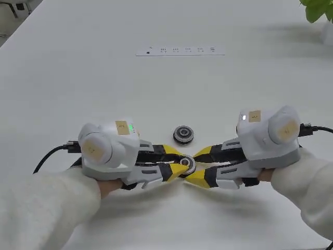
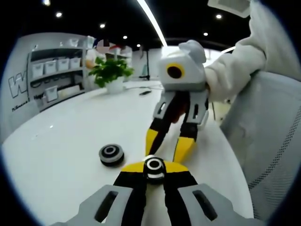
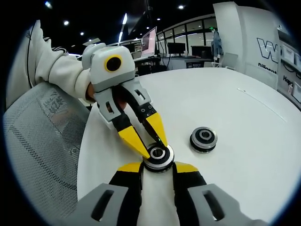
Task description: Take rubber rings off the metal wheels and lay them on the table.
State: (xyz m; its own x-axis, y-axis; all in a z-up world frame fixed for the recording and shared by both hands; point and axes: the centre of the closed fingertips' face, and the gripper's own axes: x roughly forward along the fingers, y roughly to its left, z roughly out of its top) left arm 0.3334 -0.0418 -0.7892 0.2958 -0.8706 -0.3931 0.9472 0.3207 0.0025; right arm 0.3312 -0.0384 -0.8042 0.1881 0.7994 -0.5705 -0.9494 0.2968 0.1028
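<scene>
The left gripper (image 1: 181, 165) has its jaws drawn narrow, and the yellow tips press on the left edge of a small metal wheel (image 1: 186, 164). In the left gripper view the wheel sits right at those tips. The right gripper (image 1: 193, 165) meets it head-on from the right. Its jaws are set a little wider, with one yellow tip on each side of the same wheel, as the right gripper view shows plainly. Both claws thus hold the one wheel between them, low over the near part of the white table (image 1: 104, 78). Whether the wheel touches the tabletop cannot be told. A dark rubber ring (image 3: 158, 165) runs round the wheel's rim, and the bright metal hub lies inside it.

Just beyond the held wheel, a little farther from the person, a second wheel (image 1: 183, 134) lies flat on the table, apart from both grippers. It also has a dark outer band around a metal centre.

Each gripper is held by a hand in a pale sleeve (image 1: 47, 208), and a black cable (image 1: 49, 156) trails off from the left gripper toward the left.

Far across the table a white power strip (image 1: 180, 50) lies flat, and the leaves of a green plant (image 1: 317, 8) show at the far right corner. In the gripper views a grey mesh chair (image 3: 42, 132) stands at the near edge of the table. The left gripper view also shows shelves (image 2: 51, 70) with white bins standing beyond the table's edge.
</scene>
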